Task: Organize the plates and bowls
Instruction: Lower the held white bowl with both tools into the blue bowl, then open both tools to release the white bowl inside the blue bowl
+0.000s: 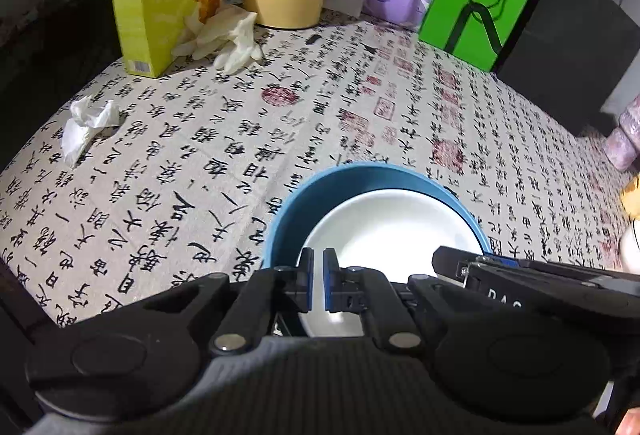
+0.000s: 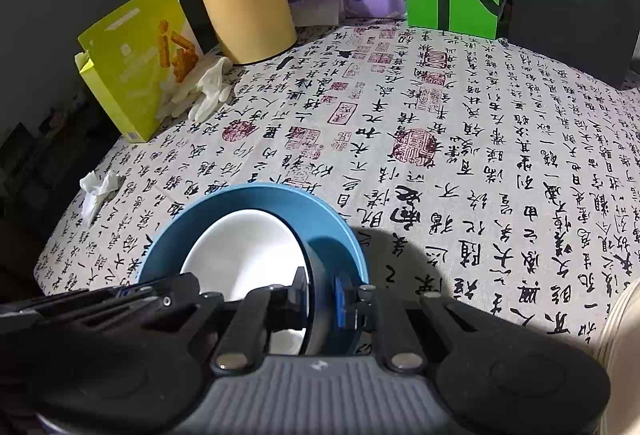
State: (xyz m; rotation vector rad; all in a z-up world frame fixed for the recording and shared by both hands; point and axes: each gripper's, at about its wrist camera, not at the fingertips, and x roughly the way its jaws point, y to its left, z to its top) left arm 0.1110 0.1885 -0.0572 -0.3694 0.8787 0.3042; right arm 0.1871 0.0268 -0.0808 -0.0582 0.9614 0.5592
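While angled downward, both grippers clamp rims: left gripper white bowl, right gripper blue bowl.

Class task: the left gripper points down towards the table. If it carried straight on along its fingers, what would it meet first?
Probably the white bowl, whose rim the left gripper already pinches; it sits nested inside the blue bowl. Depth is hard to judge here.

A calligraphy-print tablecloth covers the table; dark surroundings.
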